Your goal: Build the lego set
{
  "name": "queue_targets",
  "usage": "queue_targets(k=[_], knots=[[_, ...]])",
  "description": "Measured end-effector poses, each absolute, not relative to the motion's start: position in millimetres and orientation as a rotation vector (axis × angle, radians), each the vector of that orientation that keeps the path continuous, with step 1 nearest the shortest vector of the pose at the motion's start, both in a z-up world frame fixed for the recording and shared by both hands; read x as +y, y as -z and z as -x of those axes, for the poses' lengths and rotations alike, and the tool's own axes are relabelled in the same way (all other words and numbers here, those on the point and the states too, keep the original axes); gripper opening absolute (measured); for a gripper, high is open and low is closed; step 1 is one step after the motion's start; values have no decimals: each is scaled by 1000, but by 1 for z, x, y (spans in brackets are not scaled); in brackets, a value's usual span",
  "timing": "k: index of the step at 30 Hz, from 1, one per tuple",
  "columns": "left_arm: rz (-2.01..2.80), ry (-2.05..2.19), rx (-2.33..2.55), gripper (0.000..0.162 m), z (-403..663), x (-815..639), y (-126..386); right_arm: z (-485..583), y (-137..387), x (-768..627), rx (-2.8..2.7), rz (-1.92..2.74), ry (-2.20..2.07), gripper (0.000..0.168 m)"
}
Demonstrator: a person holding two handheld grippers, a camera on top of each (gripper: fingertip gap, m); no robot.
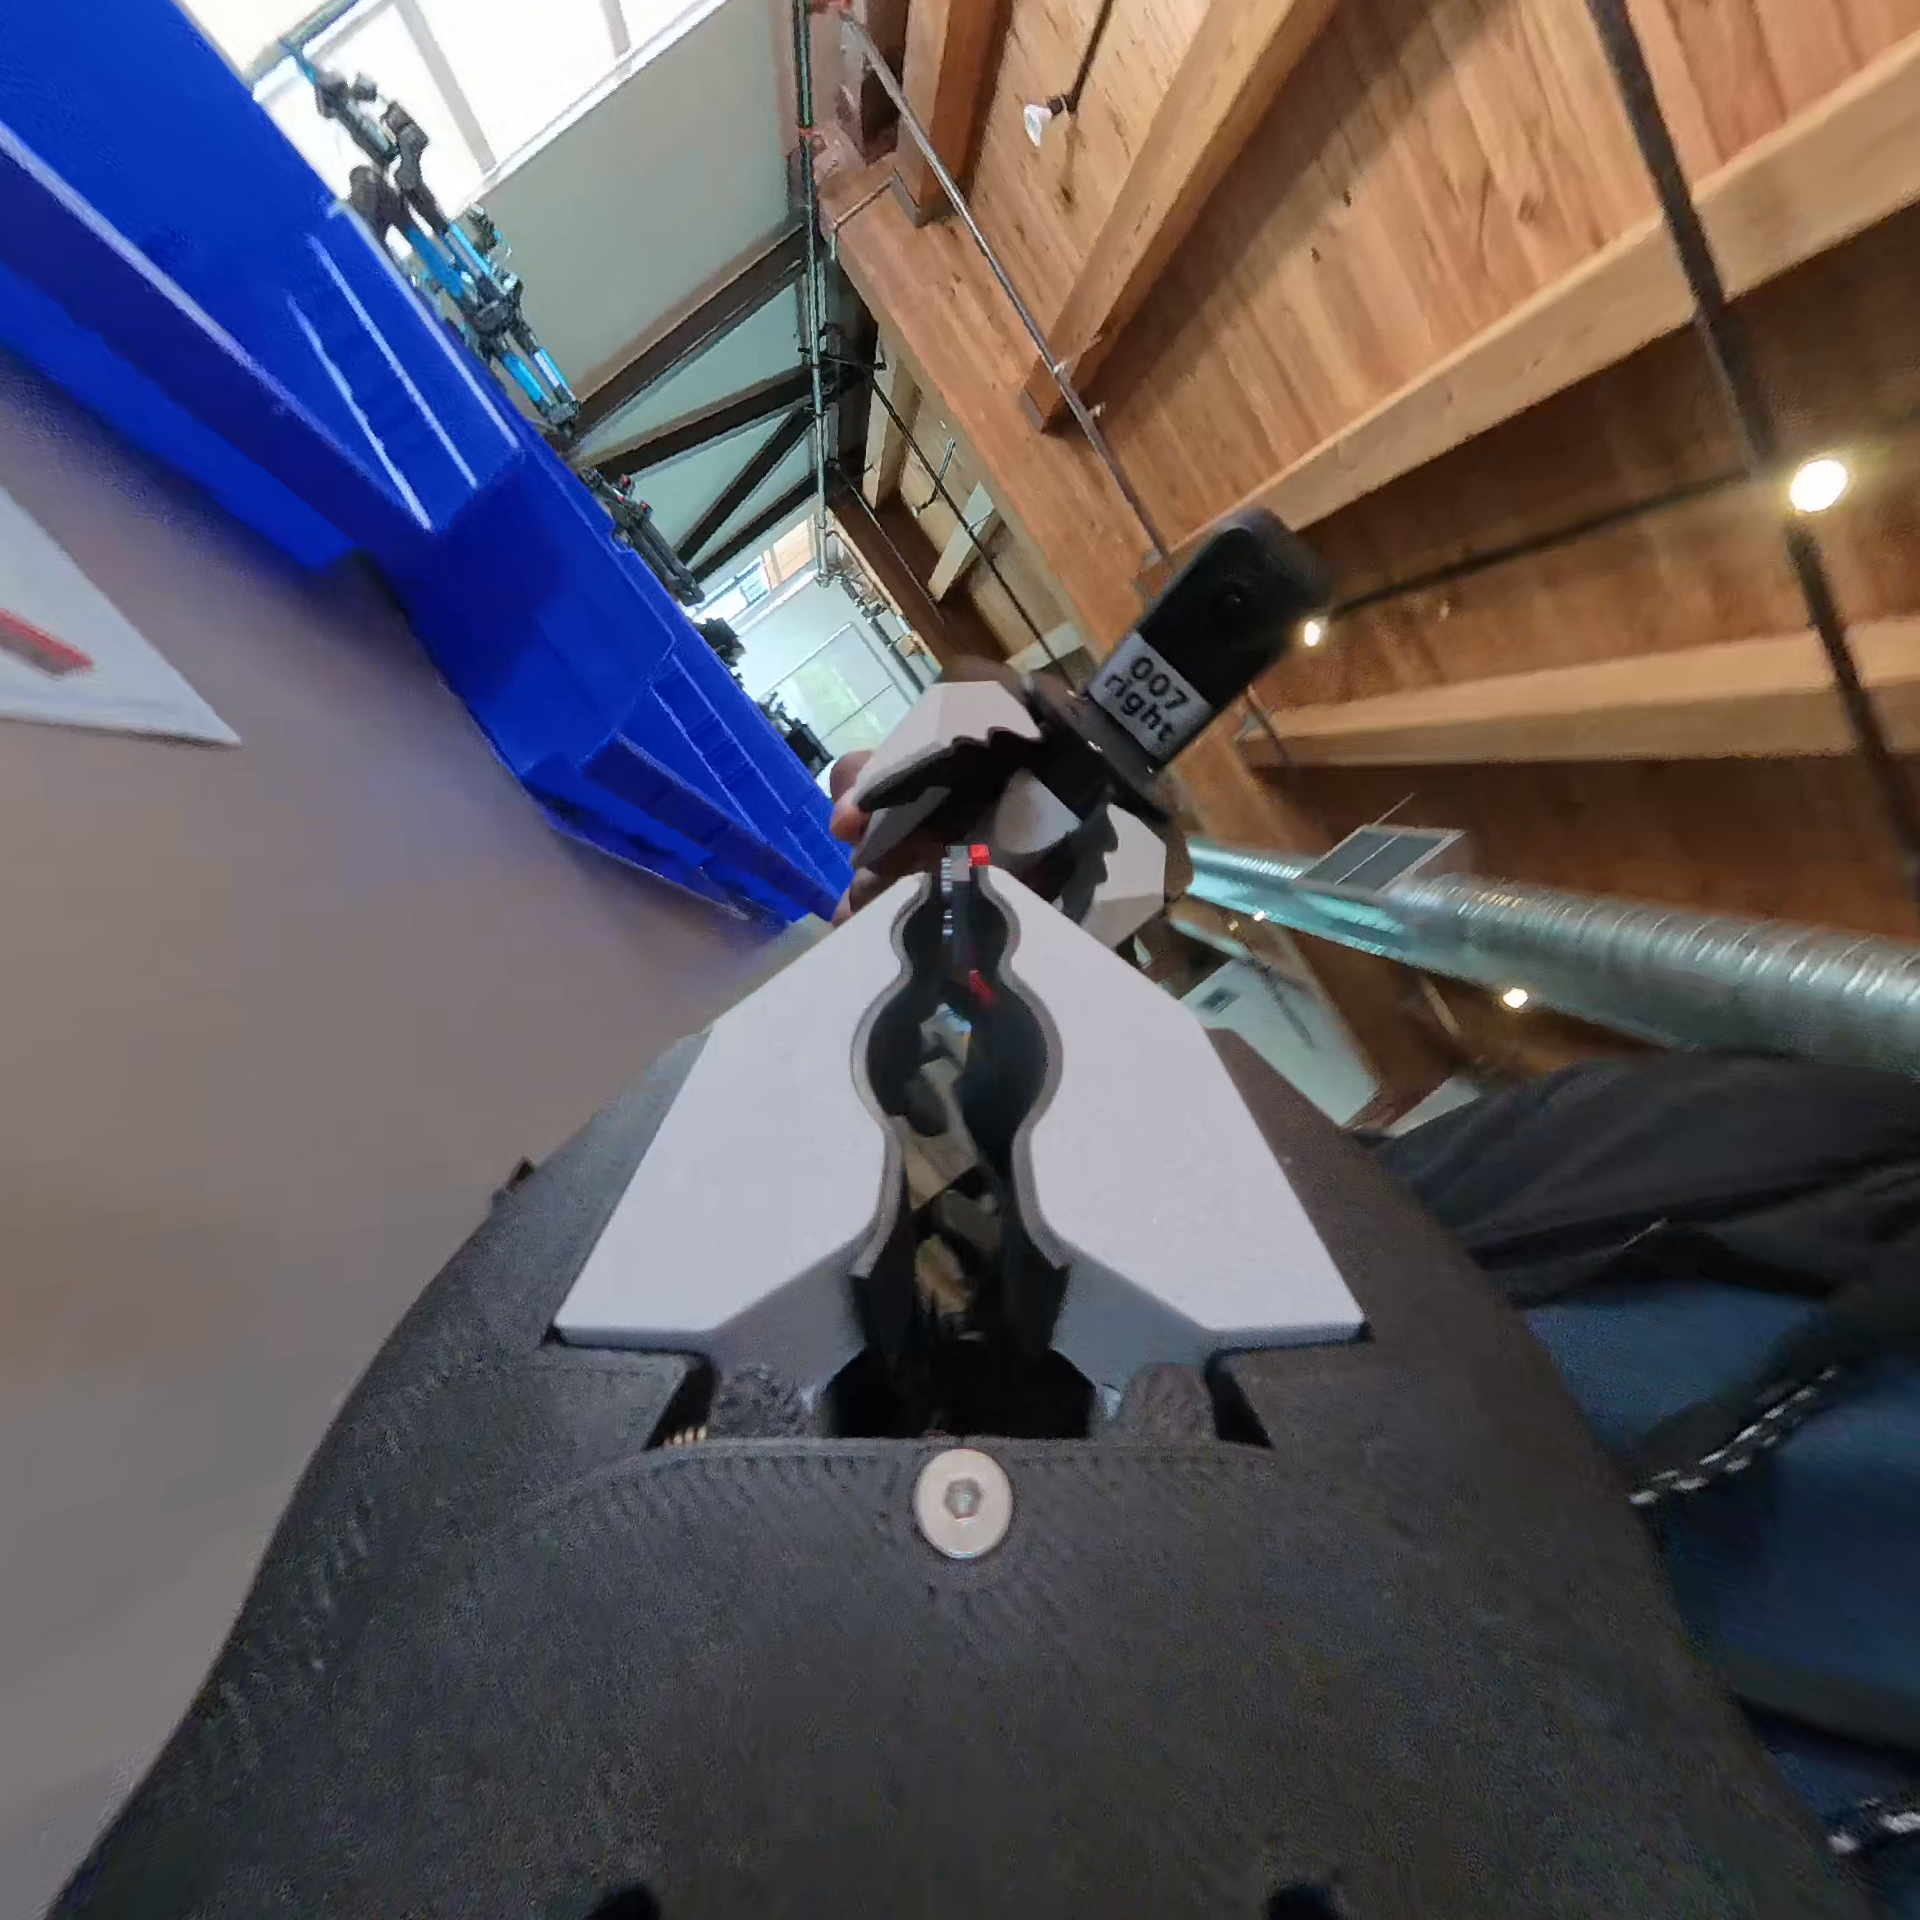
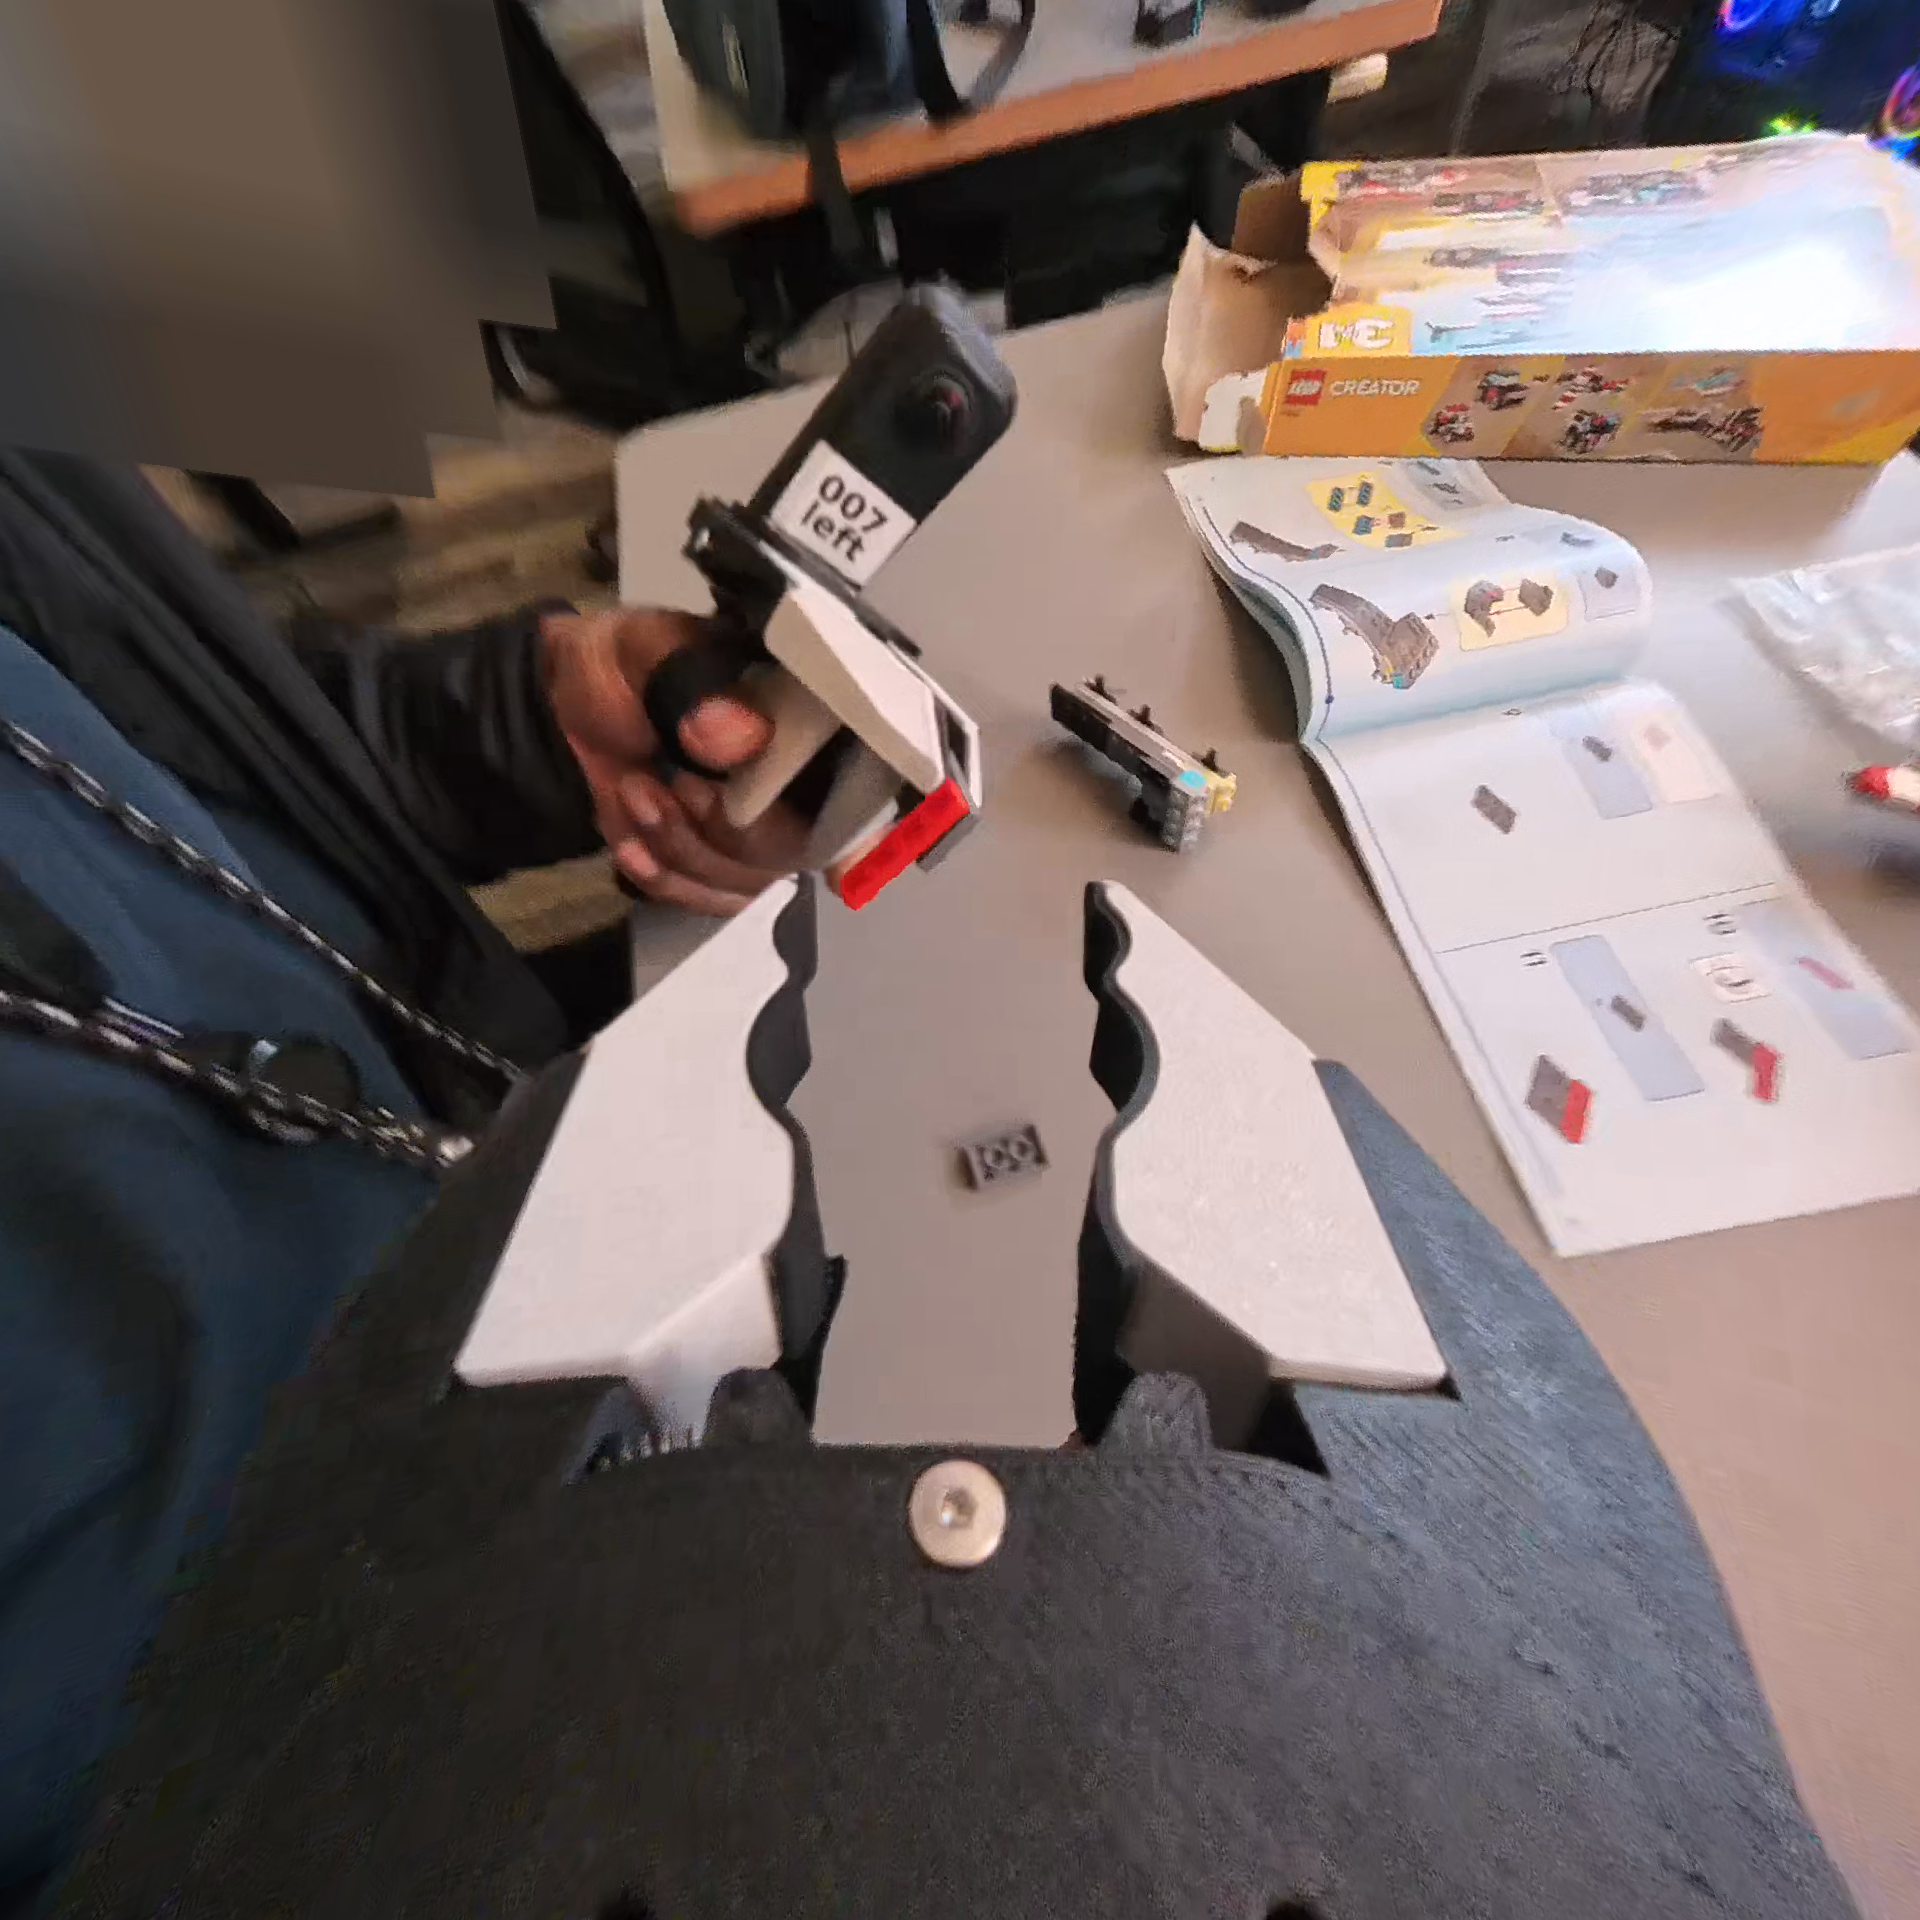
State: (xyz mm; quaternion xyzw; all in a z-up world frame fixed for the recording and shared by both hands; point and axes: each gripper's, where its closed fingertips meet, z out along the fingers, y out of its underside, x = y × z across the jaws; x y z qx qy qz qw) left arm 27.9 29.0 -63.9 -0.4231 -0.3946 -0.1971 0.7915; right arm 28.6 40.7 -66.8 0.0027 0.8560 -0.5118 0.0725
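My left gripper (image 1: 964,883) is shut on a small red and dark grey brick piece (image 1: 966,864), raised and pointing up toward the right gripper (image 1: 935,800). In the right wrist view the left gripper (image 2: 914,831) holds that red and grey piece (image 2: 902,840) above the grey table (image 2: 1039,582). My right gripper (image 2: 945,899) is open and empty, just below the held piece. A small dark grey plate (image 2: 1003,1153) lies on the table between its fingers. A partly built black and grey model (image 2: 1143,758) lies further off.
An open instruction booklet (image 2: 1538,831) lies at the right, with the yellow set box (image 2: 1579,312) behind it and a clear bag (image 2: 1839,634) at the far right. A blue bin (image 1: 416,468) stands on the table in the left wrist view. A person's hand (image 2: 644,748) grips the left tool. Less than 4 cm separates the two grippers' tips.
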Motion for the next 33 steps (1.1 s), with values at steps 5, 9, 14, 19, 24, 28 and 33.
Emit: queue_targets(k=[5,9,14,19,24,28,33], knots=[[1036,243,-738,4,-37,31,53,-37,50,36,2362,-102,1606,41],[1107,153,-679,4,-42,35,50,-42,46,33,2346,-82,1606,33],[1127,102,-609,4,-49,37,42,-50,45,32,2338,-28,1598,21],[1141,73,-574,4,-53,38,39,-57,40,32,2307,23,1618,12],[1151,75,-540,4,-58,38,37,-62,37,32,2282,63,1635,10],[1186,38,-507,4,-62,37,37,-66,37,31,2283,96,1638,10],[1221,-8,-471,5,-66,36,36,-69,38,29,2316,140,1642,9]])
